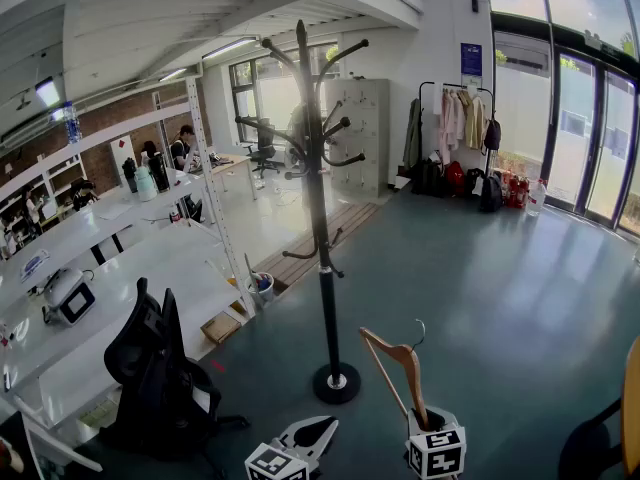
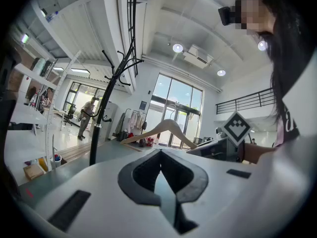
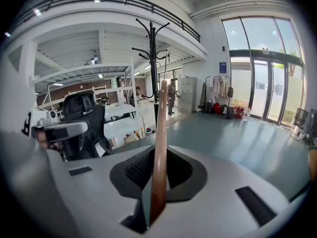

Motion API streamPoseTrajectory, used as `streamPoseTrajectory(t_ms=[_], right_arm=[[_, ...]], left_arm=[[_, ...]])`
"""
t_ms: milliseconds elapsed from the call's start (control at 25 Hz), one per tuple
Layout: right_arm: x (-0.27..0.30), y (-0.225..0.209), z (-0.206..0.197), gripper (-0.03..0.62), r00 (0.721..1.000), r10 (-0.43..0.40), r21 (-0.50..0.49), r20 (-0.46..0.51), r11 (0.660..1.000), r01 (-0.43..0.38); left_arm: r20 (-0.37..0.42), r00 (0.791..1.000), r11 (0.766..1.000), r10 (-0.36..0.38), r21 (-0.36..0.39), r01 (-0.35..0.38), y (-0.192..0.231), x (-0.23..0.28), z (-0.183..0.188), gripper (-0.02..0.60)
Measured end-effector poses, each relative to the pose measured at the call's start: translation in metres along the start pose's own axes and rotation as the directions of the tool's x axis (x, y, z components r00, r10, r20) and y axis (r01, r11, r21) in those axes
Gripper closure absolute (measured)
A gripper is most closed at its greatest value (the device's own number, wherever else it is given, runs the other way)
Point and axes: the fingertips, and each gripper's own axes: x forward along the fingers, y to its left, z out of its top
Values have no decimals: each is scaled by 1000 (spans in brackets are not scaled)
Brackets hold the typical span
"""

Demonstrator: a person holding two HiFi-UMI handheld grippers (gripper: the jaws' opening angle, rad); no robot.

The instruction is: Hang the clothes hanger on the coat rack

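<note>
Same build on both: the left hand-held gripper (image 1: 322,428) and the right hand-held gripper (image 1: 432,420) have smooth pale grey shells, dark grey pads around a diamond-shaped cutout, and a couple of black rectangular slots on top. The left cube (image 1: 275,463) and right cube (image 1: 437,453) are white with black square markers. The person's wearing a light top (image 2: 303,114) with some dark print.
</note>
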Motion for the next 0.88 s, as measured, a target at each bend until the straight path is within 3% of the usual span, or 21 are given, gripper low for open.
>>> streamPoseTrajectory(t_ms=[280, 560, 880], right_arm=[[14, -38, 29, 540, 999, -17, -25, 43, 1000, 18], [44, -70, 87, 540, 995, -39, -52, 97, 998, 44], [101, -81, 163, 540, 986, -84, -83, 143, 992, 97]], left_arm=[[21, 999, 999, -26, 44, 25, -3, 33, 18, 581], [23, 1000, 999, -21, 44, 20, 22, 66, 25, 581], [-10, 995, 994, -99, 35, 99, 68, 116, 40, 581]])
